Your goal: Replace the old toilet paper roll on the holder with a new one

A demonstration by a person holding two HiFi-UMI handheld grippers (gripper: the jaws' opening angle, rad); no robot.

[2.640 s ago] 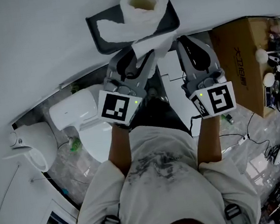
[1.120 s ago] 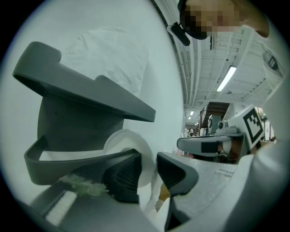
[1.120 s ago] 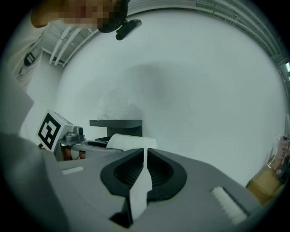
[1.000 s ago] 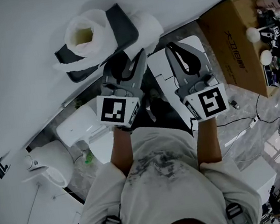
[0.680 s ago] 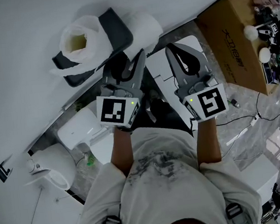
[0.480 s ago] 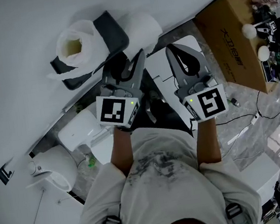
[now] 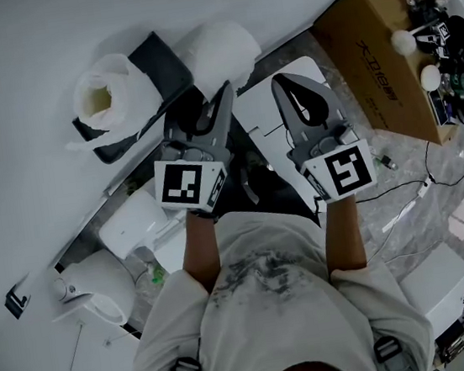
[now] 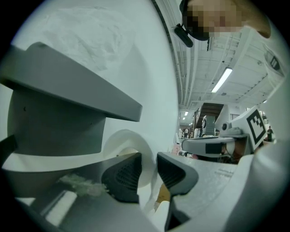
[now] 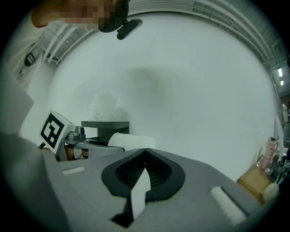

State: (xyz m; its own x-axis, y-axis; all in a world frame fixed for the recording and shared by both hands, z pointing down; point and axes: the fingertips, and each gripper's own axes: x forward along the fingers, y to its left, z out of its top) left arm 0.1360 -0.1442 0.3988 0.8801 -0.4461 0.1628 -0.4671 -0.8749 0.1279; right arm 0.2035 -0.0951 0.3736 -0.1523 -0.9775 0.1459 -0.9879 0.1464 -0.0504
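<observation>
Left gripper view settles the grip: the left tool (image 8: 148, 159) has its jaws partway closed on the wall of the toilet paper roll (image 8: 144, 143). The roll sits right at its tips, tucked under the grey holder (image 8: 68, 95) above them. The right tool (image 9: 145, 150) is pinched fully together and I make out nothing held; it hangs off to the left tool's right. My worry is that soft wall. Squeeze or tug crooked and it crushes, tears or slips out, and a bump to the holder could tip the ragged roll (image 7: 101, 96) off its top. Only the right gripper view shows that stack side-on; only the head view shows the ragged roll's hollow core.
</observation>
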